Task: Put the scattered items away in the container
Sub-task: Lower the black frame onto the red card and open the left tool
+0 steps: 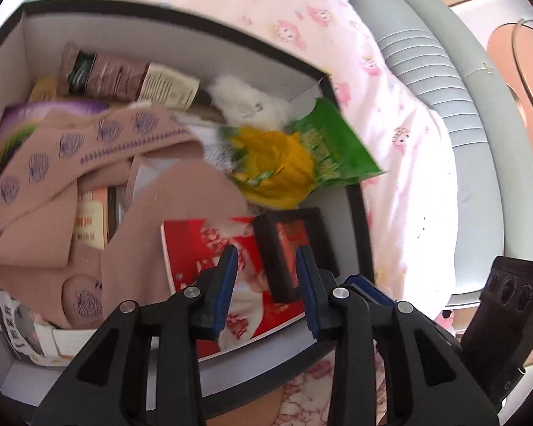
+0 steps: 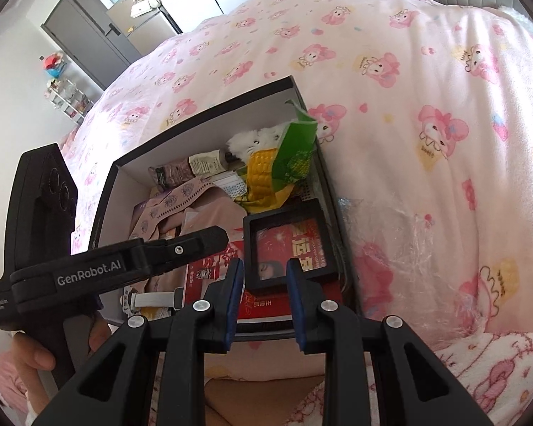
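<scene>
A black-rimmed box with white walls sits on the bed, and it is also in the right wrist view. Inside lie a pink patterned cloth, a brown tube, a white plush, a green and yellow corn packet, a red booklet and a black square frame case. My left gripper hangs open over the booklet and frame case, its pads touching neither. Seen from the right wrist, the left gripper is just left of the frame case. My right gripper is open and empty over the box's near edge.
The bed cover is pink with cartoon prints. Crumpled clear plastic lies on it right of the box. A grey padded headboard runs along the bed's far side. A hand holds the left gripper's handle. A grey cabinet stands far back.
</scene>
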